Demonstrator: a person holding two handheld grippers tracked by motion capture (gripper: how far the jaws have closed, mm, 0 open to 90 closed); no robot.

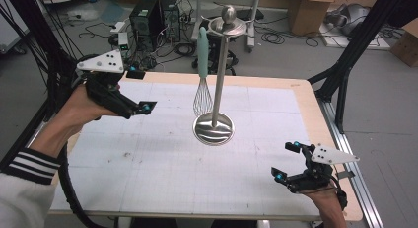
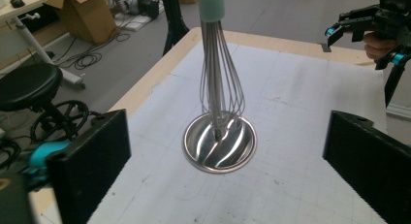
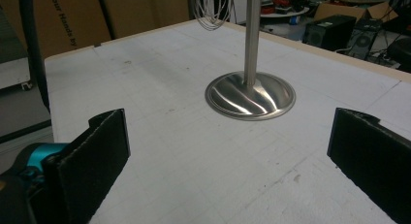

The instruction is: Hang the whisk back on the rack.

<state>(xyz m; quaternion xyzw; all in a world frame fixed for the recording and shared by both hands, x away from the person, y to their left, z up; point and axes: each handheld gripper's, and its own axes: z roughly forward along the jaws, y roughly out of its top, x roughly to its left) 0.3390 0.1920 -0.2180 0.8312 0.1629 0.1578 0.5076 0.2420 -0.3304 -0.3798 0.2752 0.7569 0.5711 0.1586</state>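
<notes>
**Operator:** What is the status of the whisk (image 1: 202, 72) and the two grippers?

**Technician:** The whisk hangs from the top disc of the steel stand (image 1: 219, 65), near the far middle of the table (image 1: 148, 169). The left gripper (image 1: 139, 91) is up at the left, apart from the whisk, with its jaws spread wide and nothing between them. The right gripper (image 1: 288, 161) rests low by the near right corner, jaws also spread and empty.

**Operator:** Which way does the whisk point?

**Technician:** Its long axis is close to vertical and parallel to the stand's post. The mint-green handle (image 2: 212, 3) is at the top and the wire loops (image 2: 220, 88) point down, ending just above the stand's round base (image 2: 219, 144). Whether the wires touch the post cannot be determined.

**Operator:** What does the step in hand appear to be?

**Technician:** Judged from the layout, the whisk is hung and the left gripper is clearing it.

**Operator:** How is that done well?

**Technician:** 1. Keep the jaws fully spread while drawing away.
2. Retreat sideways and level, away from the handle, so neither jaw clips it.
3. Avoid the post: a knock could swing the whisk or unhook it.
4. Hold the right gripper parked at its corner.
</notes>
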